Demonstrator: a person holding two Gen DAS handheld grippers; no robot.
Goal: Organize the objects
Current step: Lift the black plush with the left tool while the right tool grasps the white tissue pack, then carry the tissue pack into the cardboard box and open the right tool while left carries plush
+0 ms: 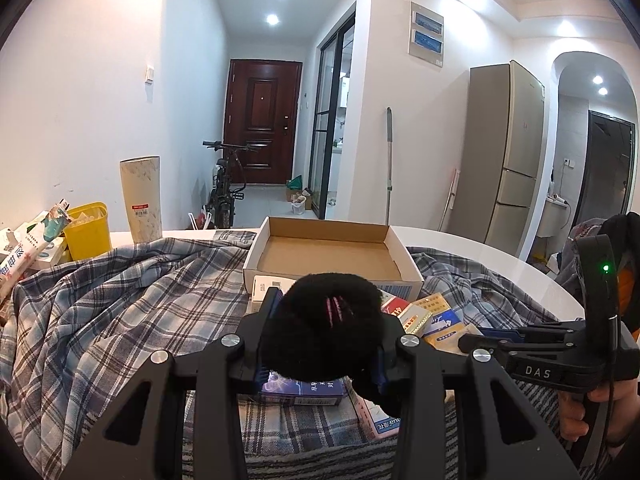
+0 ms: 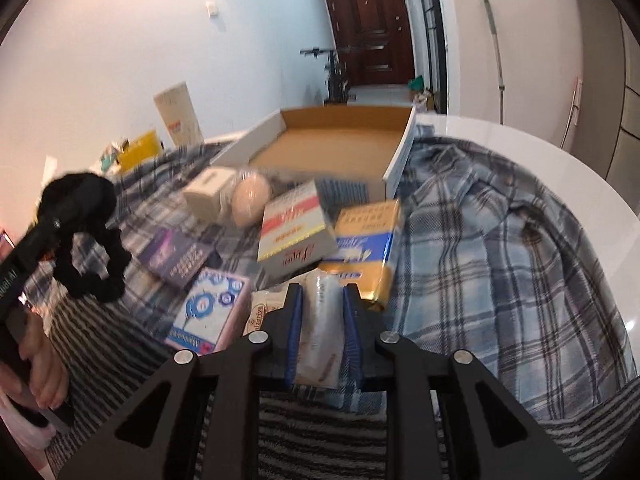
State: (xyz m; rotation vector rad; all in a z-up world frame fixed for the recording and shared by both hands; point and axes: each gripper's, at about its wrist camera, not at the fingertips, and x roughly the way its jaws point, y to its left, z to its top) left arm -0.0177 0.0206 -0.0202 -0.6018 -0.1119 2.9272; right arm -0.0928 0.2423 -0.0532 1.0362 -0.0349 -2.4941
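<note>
Left wrist view: left gripper (image 1: 326,336) w/ fingers pinching a black fuzzy scrunchie (image 1: 320,320), held above small boxes near the front wall of an open cardboard box (image 1: 332,252). White round tabletop (image 1: 480,248) is mostly covered by a plaid shirt (image 1: 120,304) – striped cloth (image 1: 320,452) at the near edge. Yellow bin (image 1: 88,230) and a tall marbled tube (image 1: 141,200) stand at the far left by the wall. Beyond: hallway w/ dark red door (image 1: 260,120), a bike (image 1: 226,188), fridge (image 1: 508,152) at right. Right wrist view: right gripper (image 2: 322,316) w/ fingers closed on a clear-wrapped packet (image 2: 322,320), just beside a yellow-blue box (image 2: 366,248) and a red-white box (image 2: 294,224).
</note>
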